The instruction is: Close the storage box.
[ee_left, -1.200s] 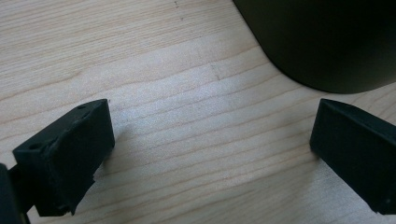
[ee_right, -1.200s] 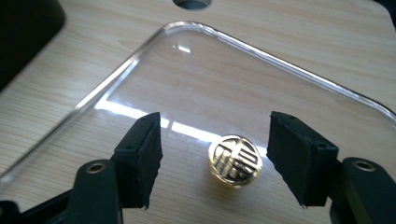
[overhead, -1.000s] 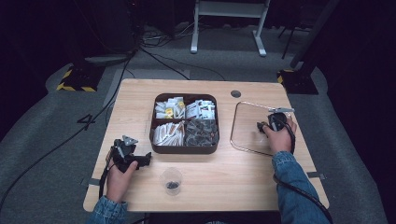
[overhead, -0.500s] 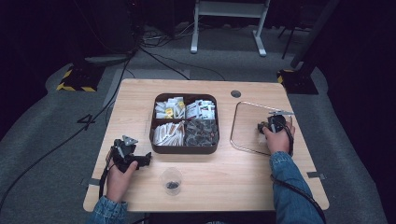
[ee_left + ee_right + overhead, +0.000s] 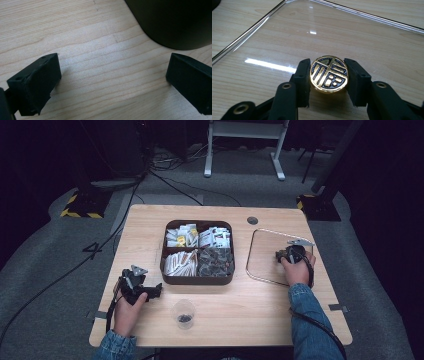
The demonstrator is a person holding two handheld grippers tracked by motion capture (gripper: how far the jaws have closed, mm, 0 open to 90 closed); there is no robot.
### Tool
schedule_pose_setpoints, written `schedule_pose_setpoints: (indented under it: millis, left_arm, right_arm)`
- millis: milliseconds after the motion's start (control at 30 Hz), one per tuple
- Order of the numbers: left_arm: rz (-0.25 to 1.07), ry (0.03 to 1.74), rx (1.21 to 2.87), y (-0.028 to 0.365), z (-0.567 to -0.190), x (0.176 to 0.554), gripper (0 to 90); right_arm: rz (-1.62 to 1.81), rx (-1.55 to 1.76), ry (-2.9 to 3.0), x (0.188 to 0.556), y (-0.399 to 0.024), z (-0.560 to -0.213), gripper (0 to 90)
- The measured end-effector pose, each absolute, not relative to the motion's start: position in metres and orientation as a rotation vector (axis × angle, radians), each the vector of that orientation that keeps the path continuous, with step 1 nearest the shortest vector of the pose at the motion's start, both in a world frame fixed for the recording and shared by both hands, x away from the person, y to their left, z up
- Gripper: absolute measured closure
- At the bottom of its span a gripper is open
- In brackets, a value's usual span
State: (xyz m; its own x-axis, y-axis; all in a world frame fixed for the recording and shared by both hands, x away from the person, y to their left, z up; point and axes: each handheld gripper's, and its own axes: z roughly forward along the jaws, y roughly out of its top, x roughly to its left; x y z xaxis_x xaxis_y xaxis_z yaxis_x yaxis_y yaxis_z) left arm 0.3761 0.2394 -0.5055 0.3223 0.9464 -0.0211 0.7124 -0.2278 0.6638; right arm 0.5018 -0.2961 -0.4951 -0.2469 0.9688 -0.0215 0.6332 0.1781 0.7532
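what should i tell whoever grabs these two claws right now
Right claw: jaws have just been closing, now pressed on the gold knob of the glass lid, which lies flat on the table right of the brown box.
Left claw: open, nothing between its jaws, resting near the box's front left corner.
Small cup stands in front of the box.
Done: knob gripped.
Left: probably lift the lid and set it on the box.
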Motion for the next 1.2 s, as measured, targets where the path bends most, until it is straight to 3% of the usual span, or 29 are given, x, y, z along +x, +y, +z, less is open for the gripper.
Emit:
schedule_pose_setpoints:
  millis: [367,1200]
  left_arm:
    - [0.529,1.456,2.018,0.239,-0.505,0.376,0.1]
    - [0.529,1.457,2.018,0.239,-0.505,0.376,0.2]
  right_arm:
    - [0.876,1.483,1.932,0.499,-0.299,-0.489,59.1]
    - [1.0,1.425,1.915,0.477,-0.294,-0.411,59.1]
